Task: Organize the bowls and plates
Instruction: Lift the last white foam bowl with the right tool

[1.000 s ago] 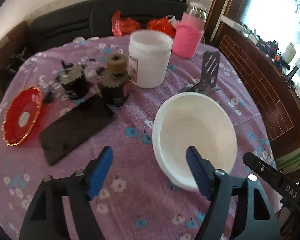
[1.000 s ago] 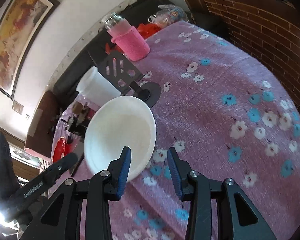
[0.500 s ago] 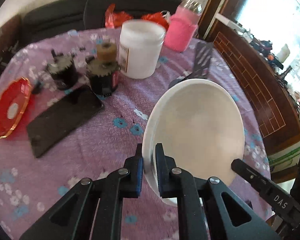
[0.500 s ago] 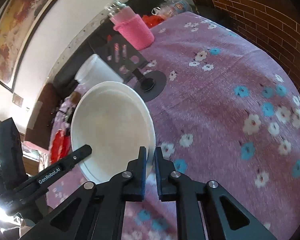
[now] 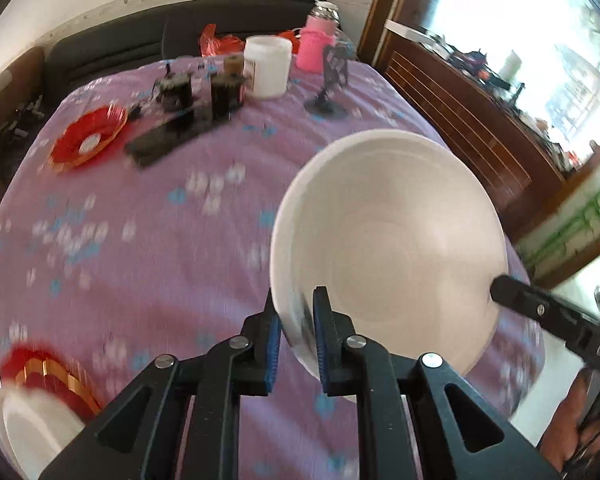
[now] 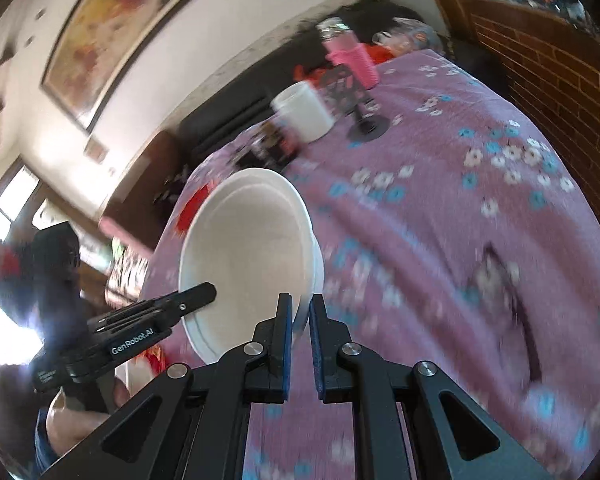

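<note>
A large white bowl (image 5: pixel 396 236) hangs tilted in the air above the purple flowered tablecloth (image 5: pixel 140 216). My left gripper (image 5: pixel 296 320) is shut on its near left rim. My right gripper (image 6: pixel 298 312) is shut on the opposite rim; the bowl also shows in the right wrist view (image 6: pixel 248 248). The right gripper shows at the right of the left wrist view (image 5: pixel 500 290), and the left one at the left of the right wrist view (image 6: pixel 204 292). A red gold-rimmed plate (image 5: pixel 88 136) lies at the far left of the table. Another red plate with a white dish (image 5: pixel 40 408) sits at the near left corner.
At the table's far end stand a white jar (image 5: pixel 268 66), a pink-sleeved bottle (image 5: pixel 316 46), two dark jars (image 5: pixel 224 94), a black slab (image 5: pixel 168 136) and a black phone stand (image 5: pixel 332 80). A brick cabinet (image 5: pixel 460 120) runs along the right.
Both grippers closed on the bowl's rim and lifted it off the table. They have carried it up and back toward the near edge, and the near-left plate came into view.
</note>
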